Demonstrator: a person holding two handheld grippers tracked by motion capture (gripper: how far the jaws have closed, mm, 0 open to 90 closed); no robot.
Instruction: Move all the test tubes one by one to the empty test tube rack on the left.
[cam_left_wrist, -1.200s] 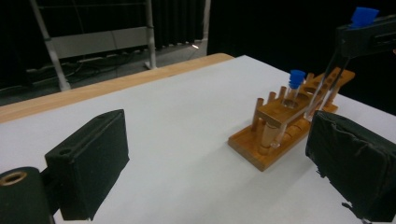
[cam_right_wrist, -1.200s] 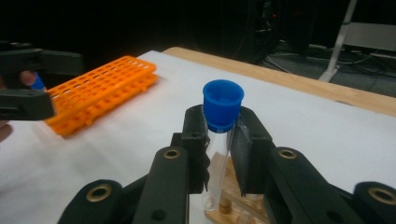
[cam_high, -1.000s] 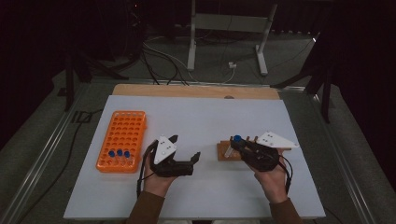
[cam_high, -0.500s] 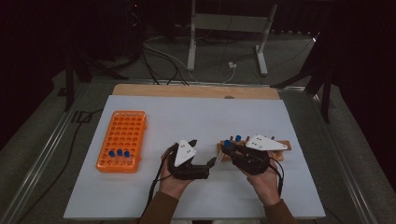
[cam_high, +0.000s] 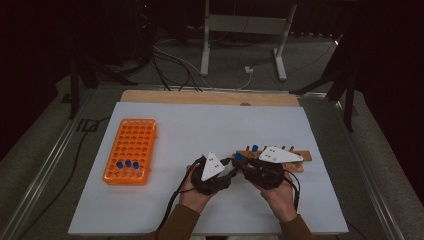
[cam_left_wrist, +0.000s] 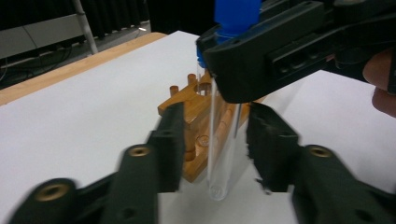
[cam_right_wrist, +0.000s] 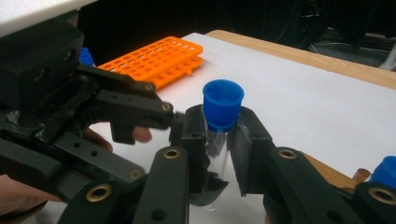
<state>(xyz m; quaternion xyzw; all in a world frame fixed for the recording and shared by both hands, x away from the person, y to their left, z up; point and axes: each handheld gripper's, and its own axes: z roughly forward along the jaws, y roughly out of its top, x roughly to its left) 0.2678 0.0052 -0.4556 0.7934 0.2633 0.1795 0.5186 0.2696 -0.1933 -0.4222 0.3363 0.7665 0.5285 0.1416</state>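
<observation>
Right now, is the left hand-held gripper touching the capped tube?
Apart. In the left gripper view the open left hand-held gripper straddles the tube, with table showing in the gaps either side; the right hand-held gripper holds it.

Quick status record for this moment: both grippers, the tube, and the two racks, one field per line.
right gripper: shut on test tube, just under its blue cap
left gripper: open, jaws either side of the tube's lower part, not touching it
test tube: clear, upright, blue-capped, held above the table beside the wooden rack
wooden rack: right of table centre, at least one blue-capped tube in it
orange rack: at the left, three blue-capped tubes in its near rows
likely stage: handover from right to left, not yet gripped by left
</observation>
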